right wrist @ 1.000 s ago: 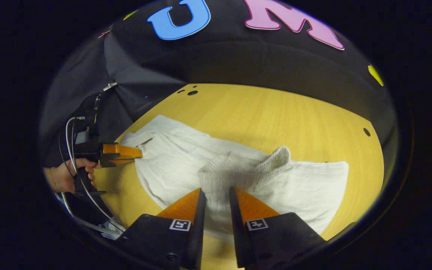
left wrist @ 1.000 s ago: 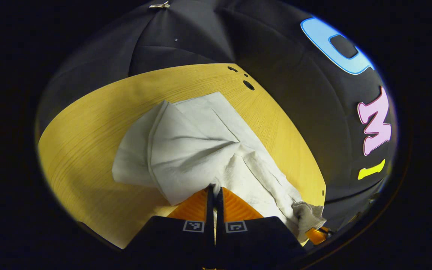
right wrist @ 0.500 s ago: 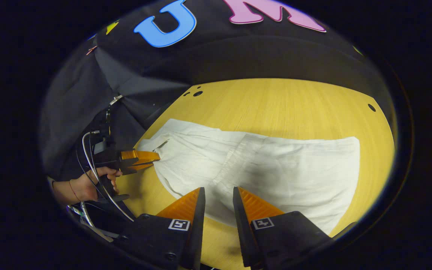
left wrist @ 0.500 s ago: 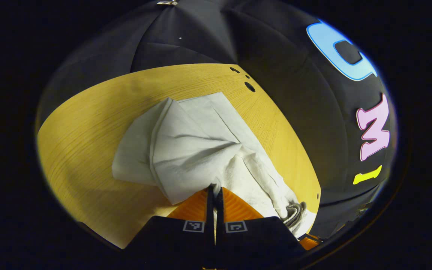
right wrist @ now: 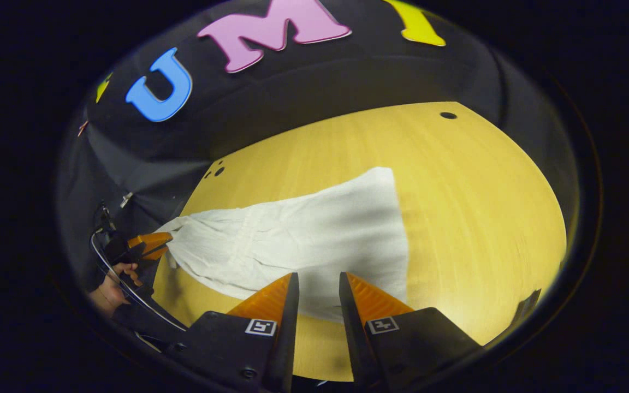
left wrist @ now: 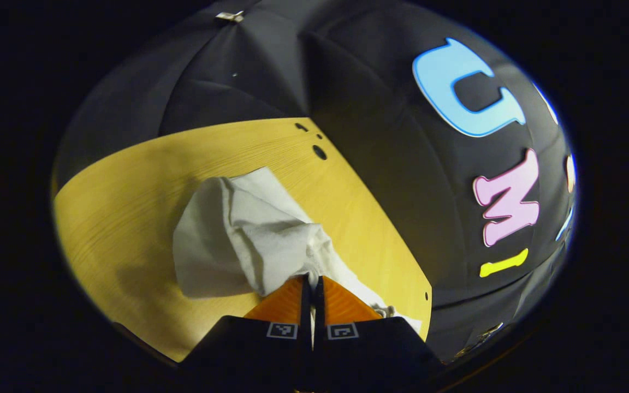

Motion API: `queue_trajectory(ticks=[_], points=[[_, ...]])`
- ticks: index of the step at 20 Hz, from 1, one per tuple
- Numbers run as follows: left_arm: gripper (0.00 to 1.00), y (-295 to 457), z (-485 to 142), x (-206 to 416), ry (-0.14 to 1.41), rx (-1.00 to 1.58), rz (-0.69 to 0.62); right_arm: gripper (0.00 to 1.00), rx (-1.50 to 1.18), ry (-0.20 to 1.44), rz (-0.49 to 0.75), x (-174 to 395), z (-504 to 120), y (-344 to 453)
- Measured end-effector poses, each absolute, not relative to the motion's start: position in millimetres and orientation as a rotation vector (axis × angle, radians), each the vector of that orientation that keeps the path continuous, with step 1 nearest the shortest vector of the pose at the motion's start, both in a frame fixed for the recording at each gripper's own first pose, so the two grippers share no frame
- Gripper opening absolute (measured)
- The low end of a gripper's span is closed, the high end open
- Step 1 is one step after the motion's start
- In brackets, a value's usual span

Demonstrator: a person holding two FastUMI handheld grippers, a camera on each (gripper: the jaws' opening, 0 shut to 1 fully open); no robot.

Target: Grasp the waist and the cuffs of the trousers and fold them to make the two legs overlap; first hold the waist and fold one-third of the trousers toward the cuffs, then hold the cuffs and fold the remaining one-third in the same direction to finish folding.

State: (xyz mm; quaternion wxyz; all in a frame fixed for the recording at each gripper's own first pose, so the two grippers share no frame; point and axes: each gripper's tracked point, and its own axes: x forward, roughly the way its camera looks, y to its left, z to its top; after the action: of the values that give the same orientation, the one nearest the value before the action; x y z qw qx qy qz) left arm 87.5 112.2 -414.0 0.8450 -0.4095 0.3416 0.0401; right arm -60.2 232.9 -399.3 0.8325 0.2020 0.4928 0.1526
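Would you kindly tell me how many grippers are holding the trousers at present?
1: the left gripper pinches one end of the trousers, lifting it off the table. The right gripper hangs open above the cloth, gripping nothing.

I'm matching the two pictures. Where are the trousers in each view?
Left gripper view: trousers left of centre, bunched, running into the left gripper.
Right gripper view: spread across the middle, above the right gripper.
Shared landmark: the table's cluster of holes.
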Motion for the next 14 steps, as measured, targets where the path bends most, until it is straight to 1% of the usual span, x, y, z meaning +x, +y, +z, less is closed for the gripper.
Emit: queue_trajectory(ticks=[5,9,14], points=[[0.05,74.2,-364.0,108.2,0.622,-0.733,-0.009,0.45,0.465,1.007,0.210,-74.8,-401.1,175.8],[0.05,19.1,-329.8,120.3,0.586,-0.673,-0.123,0.45,0.486,0.974,0.167,-82.1,-390.4,142.2],[0.05,-47.6,-315.2,125.4,0.594,-0.607,-0.240,0.45,0.494,0.974,0.138,-92.3,-388.0,108.4]])
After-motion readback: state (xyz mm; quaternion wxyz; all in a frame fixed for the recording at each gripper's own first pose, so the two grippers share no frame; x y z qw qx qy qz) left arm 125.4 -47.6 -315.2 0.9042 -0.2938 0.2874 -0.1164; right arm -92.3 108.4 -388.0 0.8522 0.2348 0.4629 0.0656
